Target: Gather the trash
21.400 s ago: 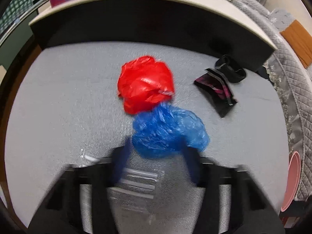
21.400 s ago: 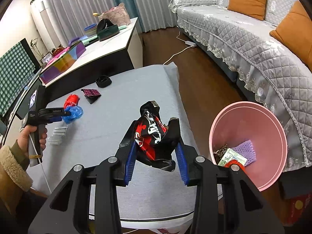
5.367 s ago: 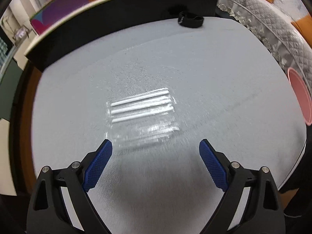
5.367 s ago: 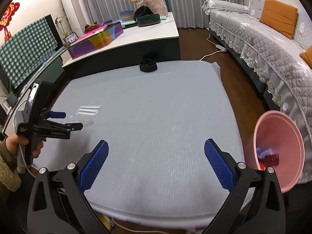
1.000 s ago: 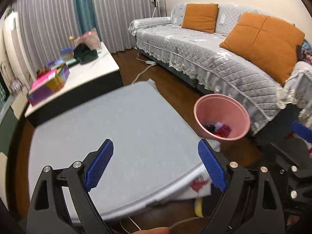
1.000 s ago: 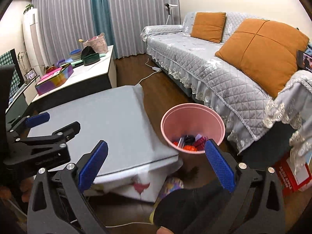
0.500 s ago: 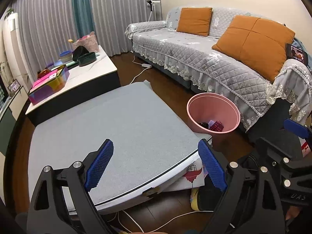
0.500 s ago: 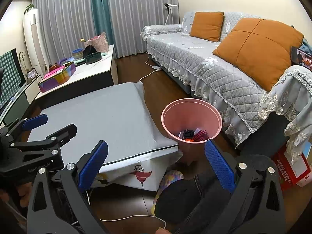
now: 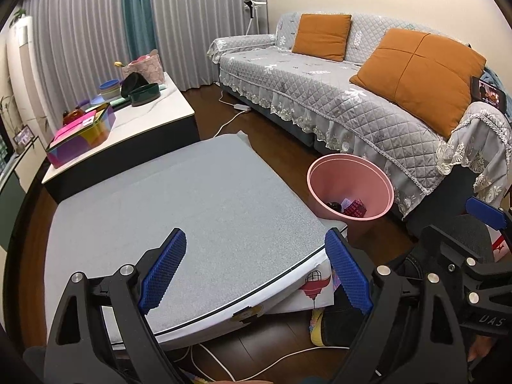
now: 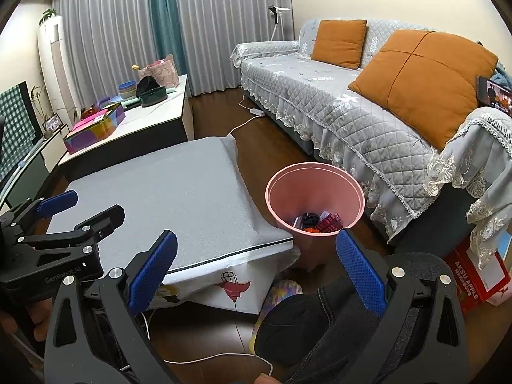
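Both grippers hang in the air short of the bench (image 9: 198, 198), and both are empty. The left gripper (image 9: 256, 272) has its jaws wide apart with nothing between them; the right gripper (image 10: 254, 272) the same, blue pads spread and bare. In the right view the left one also shows from the side, low at the left edge.

The bench top reads as bare grey from both views, no wrapper or bag on it that I can make out. The trash (image 10: 316, 219) sits in the bottom of the pink bin (image 10: 315, 188), a dark piece and some red among it, and the bin stands on the floor just beside the bench corner, near the sofa (image 9: 368, 96).

So this looks like the end of the job, and the risks are small ones. A white cable (image 10: 220, 356) trails across the floor near the person's leg (image 10: 320, 313); a step back could snag it. The bin is light and close to that leg, so a careless knee could tip it and spill everything. And something clear and flat could still lie on that grey top unseen; a closer sweep would settle that.
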